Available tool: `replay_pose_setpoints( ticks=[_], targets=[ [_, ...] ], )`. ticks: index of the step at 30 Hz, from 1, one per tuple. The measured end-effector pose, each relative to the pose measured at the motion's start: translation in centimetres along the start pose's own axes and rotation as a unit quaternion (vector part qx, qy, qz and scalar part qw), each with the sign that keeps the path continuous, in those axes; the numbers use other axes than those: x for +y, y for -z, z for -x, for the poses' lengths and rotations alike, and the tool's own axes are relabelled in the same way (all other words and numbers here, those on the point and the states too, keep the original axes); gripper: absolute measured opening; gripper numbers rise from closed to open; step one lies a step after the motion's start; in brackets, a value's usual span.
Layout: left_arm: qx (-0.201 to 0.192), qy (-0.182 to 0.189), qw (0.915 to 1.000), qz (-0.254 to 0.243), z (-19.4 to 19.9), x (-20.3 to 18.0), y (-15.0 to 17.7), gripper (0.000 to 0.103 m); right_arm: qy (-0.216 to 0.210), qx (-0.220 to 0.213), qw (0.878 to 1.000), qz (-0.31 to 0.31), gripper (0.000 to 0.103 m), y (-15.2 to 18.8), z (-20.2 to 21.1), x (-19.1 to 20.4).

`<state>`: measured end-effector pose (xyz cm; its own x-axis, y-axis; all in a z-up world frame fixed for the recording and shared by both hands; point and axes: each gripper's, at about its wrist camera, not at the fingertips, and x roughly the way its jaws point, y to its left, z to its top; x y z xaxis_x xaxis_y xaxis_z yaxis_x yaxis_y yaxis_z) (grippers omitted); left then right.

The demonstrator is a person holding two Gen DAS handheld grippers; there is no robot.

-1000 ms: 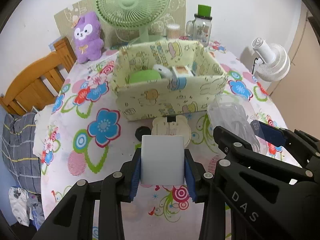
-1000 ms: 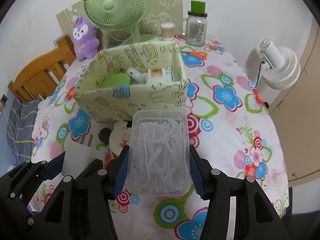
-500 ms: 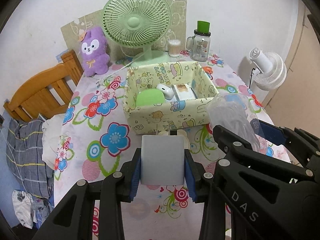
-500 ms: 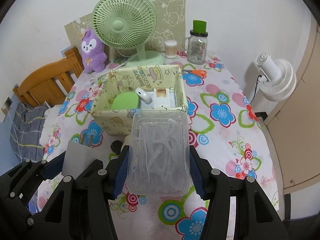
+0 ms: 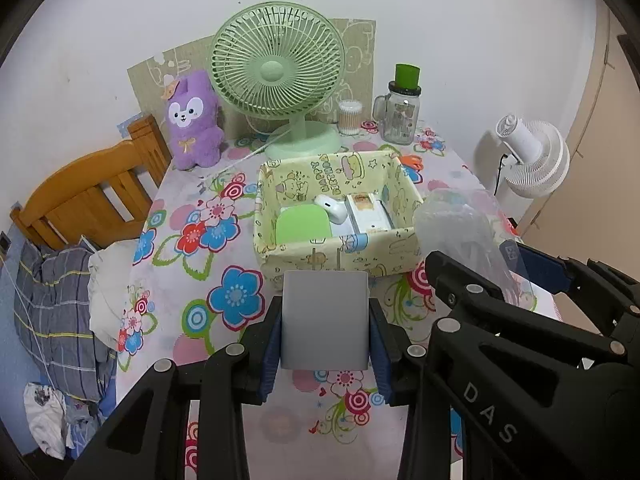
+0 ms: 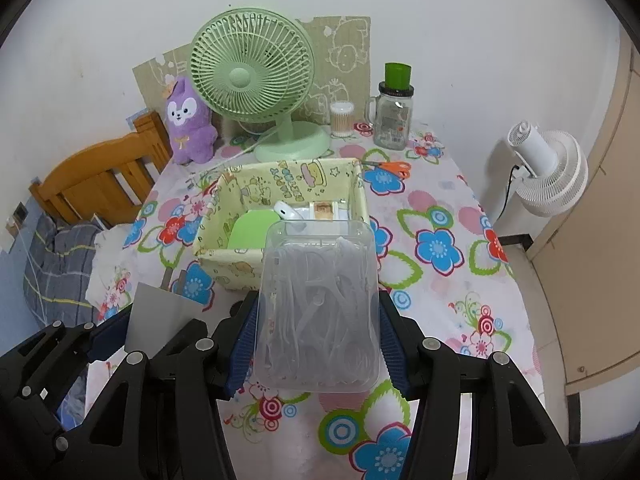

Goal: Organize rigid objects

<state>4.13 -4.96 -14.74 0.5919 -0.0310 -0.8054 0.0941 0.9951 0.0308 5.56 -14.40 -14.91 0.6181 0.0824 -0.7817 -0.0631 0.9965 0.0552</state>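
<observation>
Grippers both grip cargo in front of the yellow fabric bin [image 5: 340,252]: the left gripper [image 5: 325,340] is clamped on a grey flat box [image 5: 325,320], the right gripper [image 6: 318,344] on a clear plastic container [image 6: 320,304] of white picks, both held above the floral tablecloth [image 6: 440,280].

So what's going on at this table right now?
A person is tidying things with two handheld grippers. The left gripper is shut on a flat grey box, and the right gripper is shut on a clear plastic container of white picks. Both are held above the floral tablecloth, just short of the yellow fabric bin.
</observation>
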Motion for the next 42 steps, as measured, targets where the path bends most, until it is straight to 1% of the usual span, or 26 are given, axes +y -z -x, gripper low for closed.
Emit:
replay_pose_setpoints(
  ticks=[6,15,27,36,42],
  targets=[
    [-0.008,0.002,1.0,0.001,0.1,0.2,-0.7,0.04,0.009,-0.009,1.0,0.012,0.058,-1.0,0.2,0.3],
    [-0.01,0.009,0.9999,-0.002,-0.6,0.0,-2.4,0.04,0.011,-0.008,1.0,0.005,0.059,-2.5,-0.5,0.1],
    [-0.011,0.008,0.9999,-0.006,-2.4,-0.3,-4.7,0.04,0.018,-0.006,1.0,0.001,0.059,-4.6,-2.2,-0.6],
    [-0.01,0.007,0.9999,-0.002,-4.2,-0.3,-7.0,0.04,0.02,-0.004,1.0,0.008,0.059,-7.5,-4.4,-1.3],
    [-0.009,0.006,0.9999,0.001,-5.1,-0.3,-7.8,0.04,0.019,-0.003,1.0,0.012,0.059,-8.4,-5.6,-1.5]
  ],
)
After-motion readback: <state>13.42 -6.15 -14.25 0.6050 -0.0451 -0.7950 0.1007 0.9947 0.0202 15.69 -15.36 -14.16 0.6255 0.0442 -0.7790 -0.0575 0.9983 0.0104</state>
